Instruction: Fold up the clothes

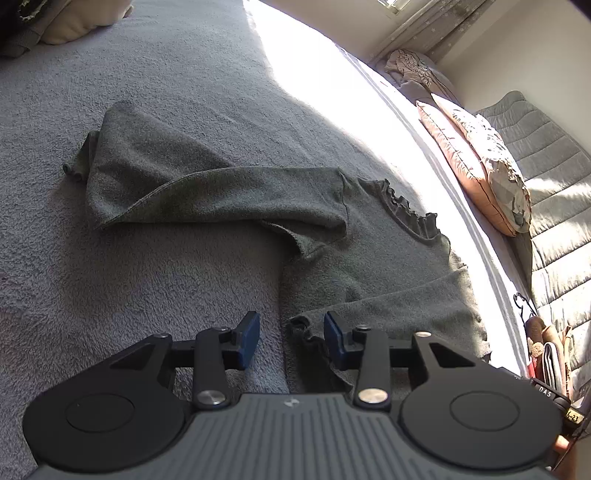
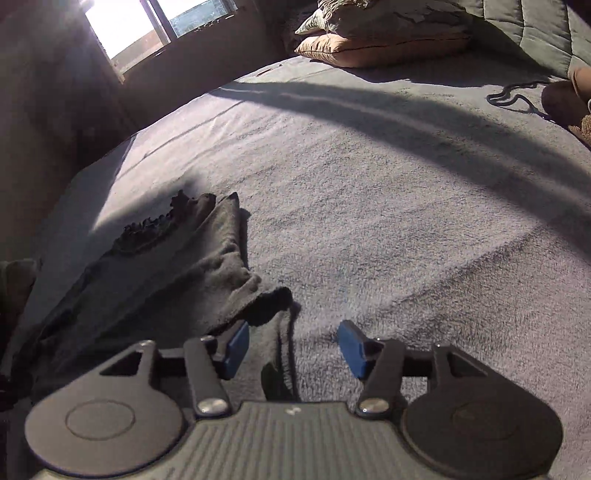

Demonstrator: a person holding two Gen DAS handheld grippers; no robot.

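A grey-green knit top (image 1: pixel 362 254) with a ruffled neckline (image 1: pixel 402 206) lies flat on a grey fleece blanket (image 1: pixel 147 280). One long sleeve (image 1: pixel 207 192) stretches across to the left. My left gripper (image 1: pixel 291 338) is open, its blue pads either side of a ruffled sleeve cuff (image 1: pixel 304 328). In the right wrist view the same top (image 2: pixel 159 273) lies at the left, ruffled neckline (image 2: pixel 155 225) up. My right gripper (image 2: pixel 293 345) is open and empty, just right of the top's edge, over bare blanket (image 2: pixel 406 206).
Peach and patterned pillows (image 1: pixel 476 162) and a grey quilted cover (image 1: pixel 554 192) lie along the bed's far side. A black cord (image 2: pixel 513 98) and brown items sit at the right. A window (image 2: pixel 155 26) throws bright sun. More pillows (image 1: pixel 70 22) are at top left.
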